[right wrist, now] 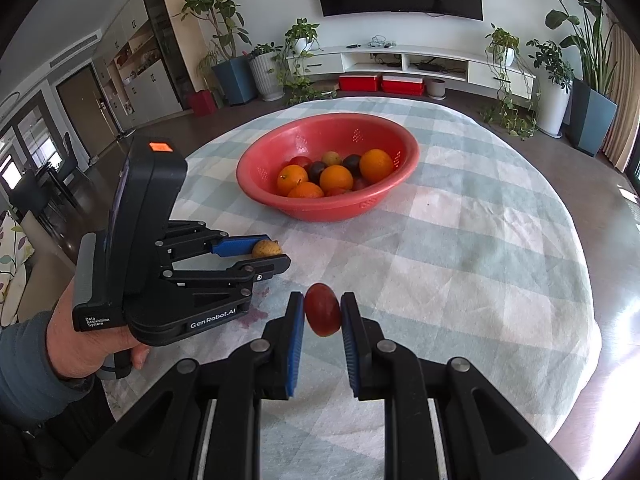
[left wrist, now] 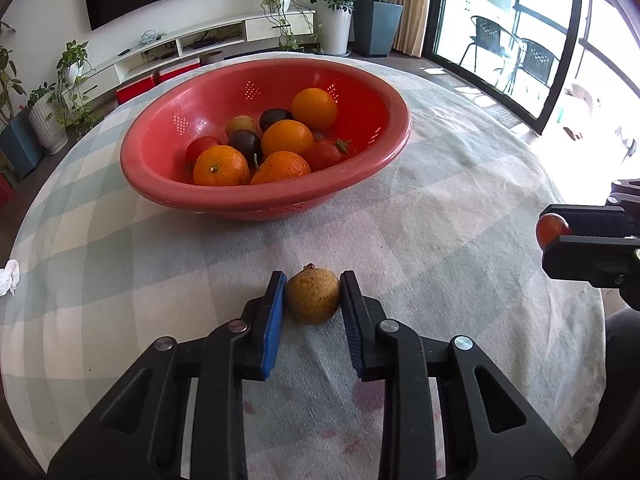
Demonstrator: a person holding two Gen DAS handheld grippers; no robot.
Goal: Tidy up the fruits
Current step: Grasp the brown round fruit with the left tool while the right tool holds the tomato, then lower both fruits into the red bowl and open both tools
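Observation:
My left gripper (left wrist: 313, 294) is shut on a yellow-brown loquat (left wrist: 313, 295), held low over the checked tablecloth (left wrist: 440, 220). It also shows in the right wrist view (right wrist: 276, 258) with the loquat (right wrist: 266, 248) at its tips. My right gripper (right wrist: 321, 312) is shut on a small red tomato (right wrist: 322, 310); it shows at the right edge of the left wrist view (left wrist: 550, 236) with the tomato (left wrist: 551, 230). A red bowl (left wrist: 168, 200) (right wrist: 256, 184) further back holds oranges (left wrist: 287, 138), dark plums (left wrist: 245, 142), tomatoes and a loquat.
The round table's edge (right wrist: 576, 360) curves close on the right. A crumpled white tissue (left wrist: 10, 276) lies at the table's left edge. Pink stains (right wrist: 250, 318) mark the cloth near the grippers. Plants, a TV stand and glass doors lie beyond.

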